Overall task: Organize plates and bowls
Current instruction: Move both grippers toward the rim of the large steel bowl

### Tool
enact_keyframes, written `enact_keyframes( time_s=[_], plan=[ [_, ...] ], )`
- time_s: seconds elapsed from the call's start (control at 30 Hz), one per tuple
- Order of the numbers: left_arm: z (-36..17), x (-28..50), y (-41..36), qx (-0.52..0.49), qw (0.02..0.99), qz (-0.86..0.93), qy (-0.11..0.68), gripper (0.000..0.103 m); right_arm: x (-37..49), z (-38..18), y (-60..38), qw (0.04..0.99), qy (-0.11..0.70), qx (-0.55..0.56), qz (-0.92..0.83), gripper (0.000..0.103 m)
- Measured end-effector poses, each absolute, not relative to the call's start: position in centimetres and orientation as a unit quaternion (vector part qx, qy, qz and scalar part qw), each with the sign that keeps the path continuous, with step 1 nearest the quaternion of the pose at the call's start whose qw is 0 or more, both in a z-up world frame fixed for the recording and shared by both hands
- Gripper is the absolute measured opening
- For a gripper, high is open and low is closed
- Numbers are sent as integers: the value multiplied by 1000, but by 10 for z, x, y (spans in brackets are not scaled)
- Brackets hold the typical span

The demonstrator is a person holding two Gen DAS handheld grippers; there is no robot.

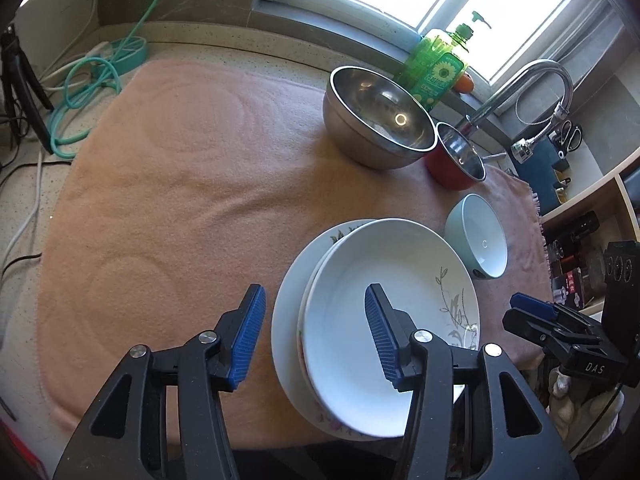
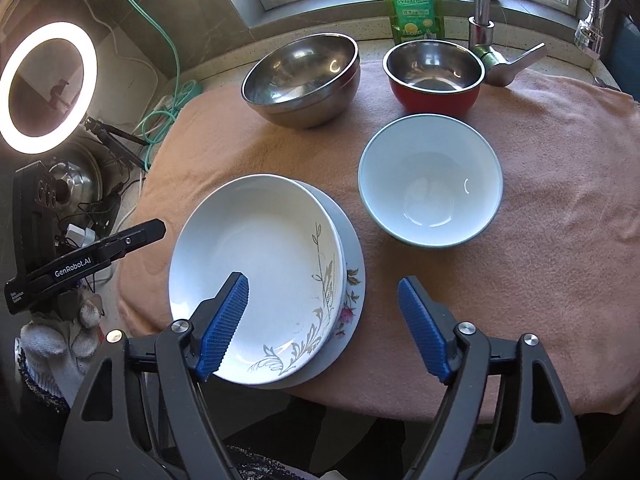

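Note:
A white deep plate with a grey leaf pattern (image 1: 384,304) (image 2: 260,264) tops a stack of plates at the near edge of the pink towel (image 1: 180,184). A flowered plate (image 2: 352,292) and a wider plain one lie under it. My left gripper (image 1: 314,300) is open, straddling the stack's left rim without touching it. My right gripper (image 2: 323,284) is open wide over the stack's right rim. A pale green bowl (image 1: 480,240) (image 2: 430,180) stands empty right of the stack. Behind are a large steel bowl (image 1: 380,120) (image 2: 300,80) and a red bowl (image 1: 456,160) (image 2: 436,76).
A green soap bottle (image 1: 436,68) (image 2: 412,0) and a tap (image 1: 532,80) (image 2: 482,8) stand by the window at the back. Green cables (image 1: 92,88) and a lit ring light (image 2: 48,88) are on the left. A shelf (image 1: 592,216) of small items is on the right.

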State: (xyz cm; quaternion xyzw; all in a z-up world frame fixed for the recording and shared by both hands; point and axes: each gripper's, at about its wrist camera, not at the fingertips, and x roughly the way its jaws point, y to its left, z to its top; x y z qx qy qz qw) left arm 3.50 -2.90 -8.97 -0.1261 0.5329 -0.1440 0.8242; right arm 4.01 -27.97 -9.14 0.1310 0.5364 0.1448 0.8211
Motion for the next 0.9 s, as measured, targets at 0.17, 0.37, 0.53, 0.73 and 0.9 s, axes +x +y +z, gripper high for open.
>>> enact_keyframes(
  time_s=[0.17,0.37,0.53,0.73,0.9],
  plan=[
    [-84,40,-24,-136,827,-141,527,52,41,-82,-290,827,523,152,138,81],
    [-80,48,-22,-139,828,-146,523,52,51,-72,-301,835,507,173,124,81],
    [-72,61,-18,-136,833,-148,516,53,66,-60,-307,842,491,191,118,81],
    [-59,84,-15,-128,841,-154,503,52,87,-44,-303,852,473,194,114,81],
    [-52,105,-16,-118,844,-162,497,53,107,-40,-302,851,469,208,112,81]
  ],
)
